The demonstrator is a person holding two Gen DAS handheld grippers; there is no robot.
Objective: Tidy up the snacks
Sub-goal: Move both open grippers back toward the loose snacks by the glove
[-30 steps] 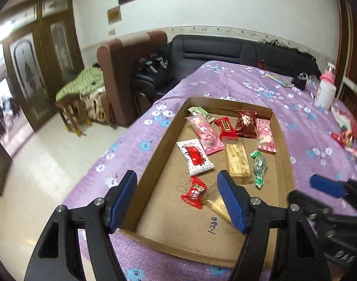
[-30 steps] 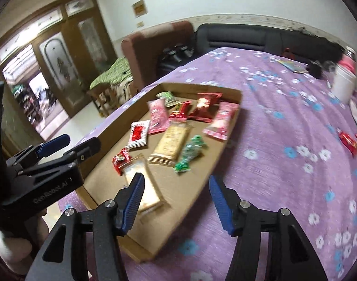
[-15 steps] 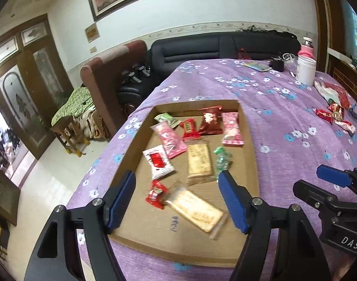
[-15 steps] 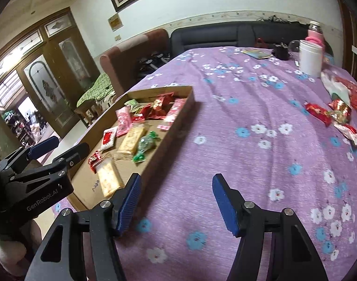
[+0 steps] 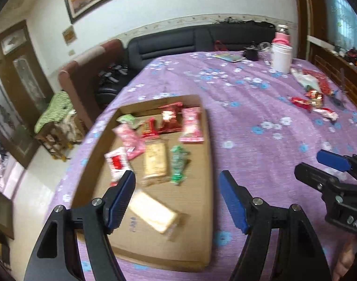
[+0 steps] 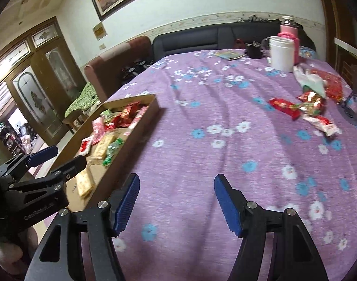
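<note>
Hovering empty above the purple flowered table, the right gripper is seen with its blue pads spread wide apart and nothing between them; the left gripper is likewise held apart and empty, above the near end of the cardboard tray. A fetching step is judged to be in hand: the right gripper is pointed across the cloth toward the loose snacks, which lie well apart from it near the far right of the table. For the next move, a reach to that heap would be called for, one packet being singled out and pinched by its flat body. Within the tray, sorted packets are laid flat in rough rows: a long golden bar nearest, then a tan biscuit pack, a green sweet and a red-and-white packet, with pink and red ones behind. The remaining heap is made up of crinkly red, gold and white wrappers, touching and overlapping, beside a white bag; motion blur hides their print.
</note>
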